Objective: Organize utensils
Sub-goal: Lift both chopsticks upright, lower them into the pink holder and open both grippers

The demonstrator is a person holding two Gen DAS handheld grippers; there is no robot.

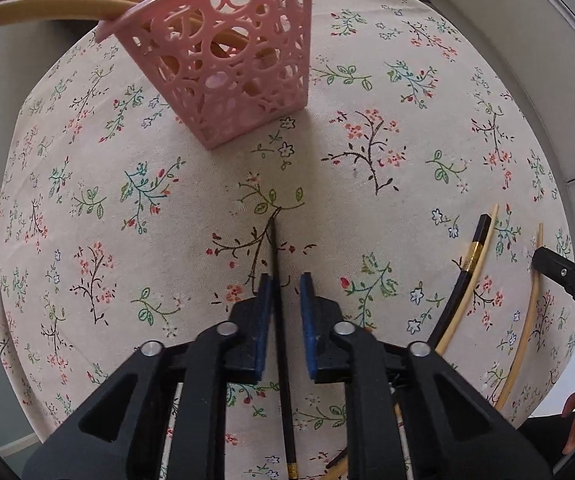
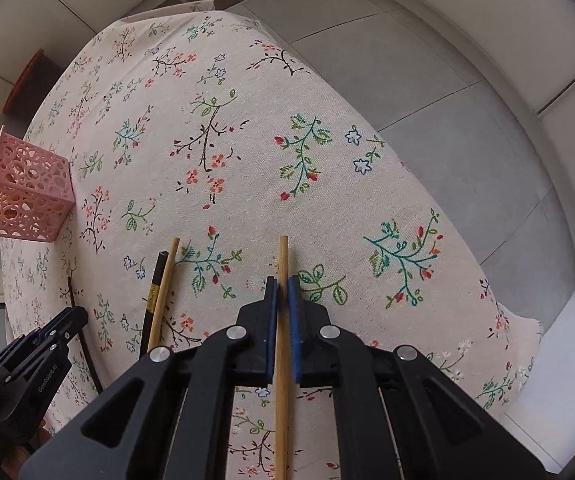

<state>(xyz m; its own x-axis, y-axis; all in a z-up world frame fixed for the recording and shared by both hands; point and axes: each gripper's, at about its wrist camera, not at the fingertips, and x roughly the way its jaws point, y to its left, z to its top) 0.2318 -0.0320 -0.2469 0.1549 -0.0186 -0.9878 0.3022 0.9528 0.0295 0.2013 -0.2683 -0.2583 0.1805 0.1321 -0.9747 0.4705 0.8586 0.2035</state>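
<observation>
- The left gripper (image 2: 53, 330), seen at the lower left of the right wrist view, carries pale lettering along its black body that reads roughly "GenRobot.AI"; the letters are small and slanted
- The right gripper (image 1: 537, 254), at the right edge of the left wrist view, shows the pale letters "DA", cut off by the frame; the rest cannot be read
</observation>
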